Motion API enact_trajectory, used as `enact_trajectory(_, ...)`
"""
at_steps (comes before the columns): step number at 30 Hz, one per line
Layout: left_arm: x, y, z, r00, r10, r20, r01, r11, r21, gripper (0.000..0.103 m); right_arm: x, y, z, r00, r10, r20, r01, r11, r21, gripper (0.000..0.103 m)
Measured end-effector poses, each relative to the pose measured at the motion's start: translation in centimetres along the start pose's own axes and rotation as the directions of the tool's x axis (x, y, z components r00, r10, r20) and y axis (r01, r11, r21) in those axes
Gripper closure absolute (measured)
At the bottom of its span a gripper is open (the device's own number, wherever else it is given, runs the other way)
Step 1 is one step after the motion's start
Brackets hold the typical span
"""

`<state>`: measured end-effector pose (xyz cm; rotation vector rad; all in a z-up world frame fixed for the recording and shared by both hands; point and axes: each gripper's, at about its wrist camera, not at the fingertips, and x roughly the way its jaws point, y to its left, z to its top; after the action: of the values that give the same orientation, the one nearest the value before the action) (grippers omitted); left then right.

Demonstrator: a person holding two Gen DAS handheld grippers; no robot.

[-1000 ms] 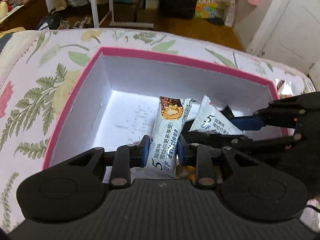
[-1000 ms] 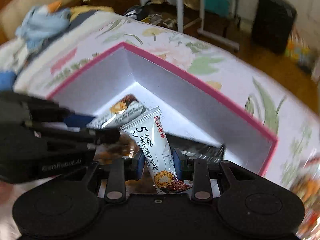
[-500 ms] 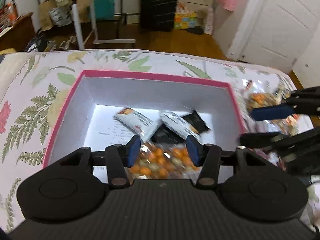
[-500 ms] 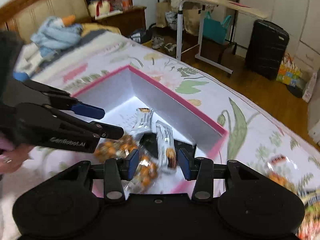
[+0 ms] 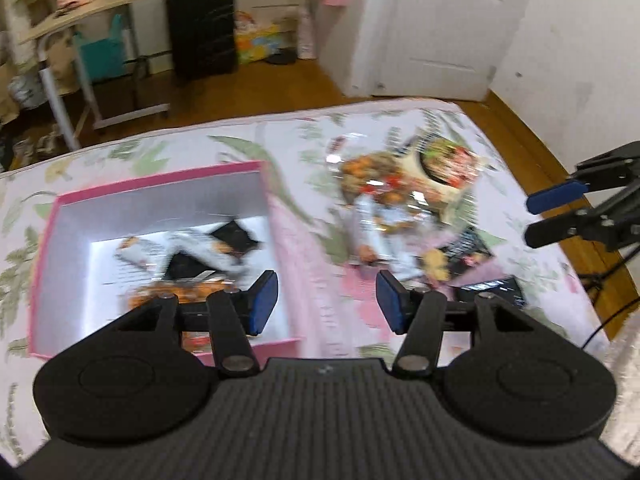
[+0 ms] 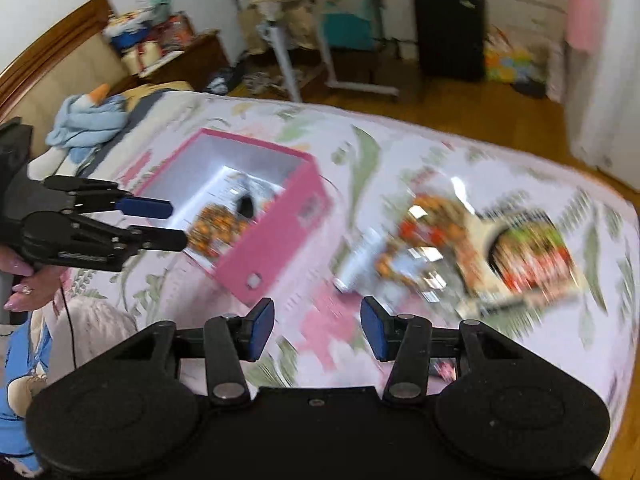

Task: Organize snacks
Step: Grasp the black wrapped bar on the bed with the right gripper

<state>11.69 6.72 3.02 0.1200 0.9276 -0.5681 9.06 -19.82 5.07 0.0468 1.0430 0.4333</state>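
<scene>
Pink box (image 5: 160, 184) on the flowered bedspread (image 6: 400, 160), already holding white bars and an orange packet; the loose snack pile (image 5: 404, 200) lies well to its right. Left gripper (image 5: 326, 302) and right gripper (image 6: 318, 330) both gape wide, empty, raised above the bed, probably turning toward the pile. A second ago each pinched a bar inside the box.

An open pink cardboard box with white inner walls (image 5: 44, 256) sits on the floral bedspread (image 5: 312, 292), holding blurred white wrappers, dark packets and an orange snack bag (image 5: 188, 292). Beside it, nearer the bed's foot edge, a loose pile of bright snack packets (image 5: 408, 200) lies scattered.
</scene>
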Motion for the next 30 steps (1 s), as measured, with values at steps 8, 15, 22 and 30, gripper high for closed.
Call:
enact_trajectory(8, 4.2, -7.0, -0.2, 0.991, -0.112, -0.079, 0.116, 0.992, 0.057, 0.050, 1.6, -7.2, -4.6, 0.992, -0.027, -0.119, 0.048, 0.983, 0.175, 0.041)
enact_trajectory(15, 10.3, -10.6, -1.8, 0.961, -0.210, -0.178, 0.213, 0.977, -0.004, 0.052, 5.2, -13.2, -8.0, 0.974, -0.013, -0.228, 0.106, 0.911, 0.398, 0.038)
enact_trajectory(22, 16.8, -12.5, -4.1, 0.934, -0.257, -0.249, 0.238, 0.966, -0.103, 0.059, 9.2, -17.3, -12.2, 0.935, 0.090, -0.344, 0.147, 0.783, 0.604, 0.038)
enact_trajectory(30, 19.5, -12.2, -5.4, 0.938, -0.268, -0.220, 0.236, 0.959, -0.159, 0.066, 10.6, -18.4, -13.0, 0.929, 0.135, -0.344, 0.130, 0.752, 0.647, 0.039)
